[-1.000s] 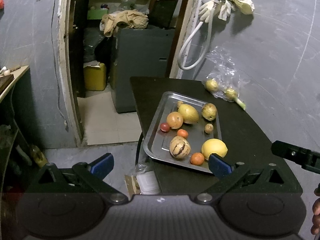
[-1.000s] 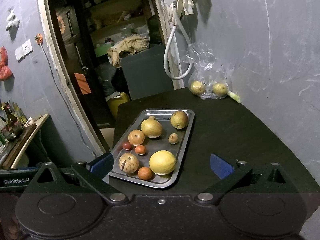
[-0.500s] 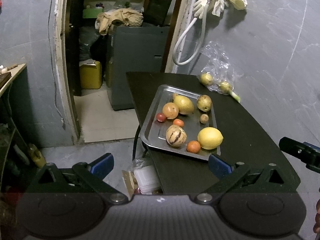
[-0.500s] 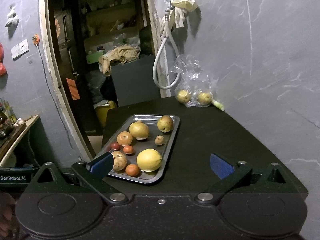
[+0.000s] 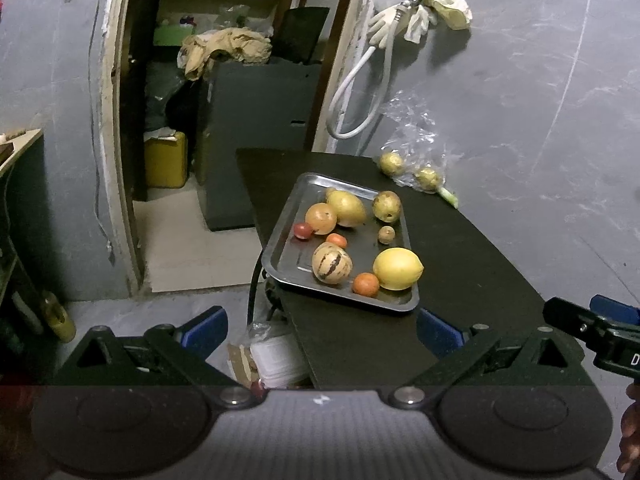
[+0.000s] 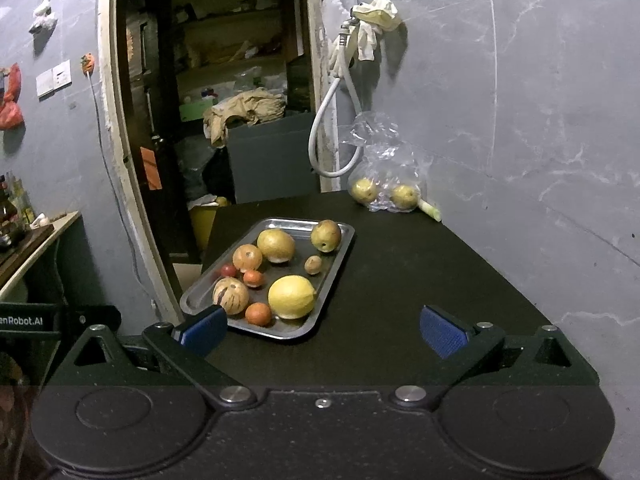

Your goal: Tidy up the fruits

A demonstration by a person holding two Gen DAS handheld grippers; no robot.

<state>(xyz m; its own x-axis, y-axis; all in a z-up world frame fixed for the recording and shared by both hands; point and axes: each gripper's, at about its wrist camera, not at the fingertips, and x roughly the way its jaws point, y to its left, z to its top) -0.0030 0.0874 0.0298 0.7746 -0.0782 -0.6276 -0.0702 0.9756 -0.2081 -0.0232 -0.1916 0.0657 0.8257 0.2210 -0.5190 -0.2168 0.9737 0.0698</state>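
Hovering short of the metal tray, both empty w/ jaws wide: left gripper and right gripper (prob pre-pick standoff), fruits mid-frame on tray, bagged pears upper right by wall.

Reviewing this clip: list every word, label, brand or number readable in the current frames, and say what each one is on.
"enRobot.AI": white print on the left gripper body, at the right wrist view's left edge; the first letter is cut off.
"D": a lone white letter on the right gripper body, at the left wrist view's right edge; the rest is cut off.
No other readable text on the tray, fruits or walls.
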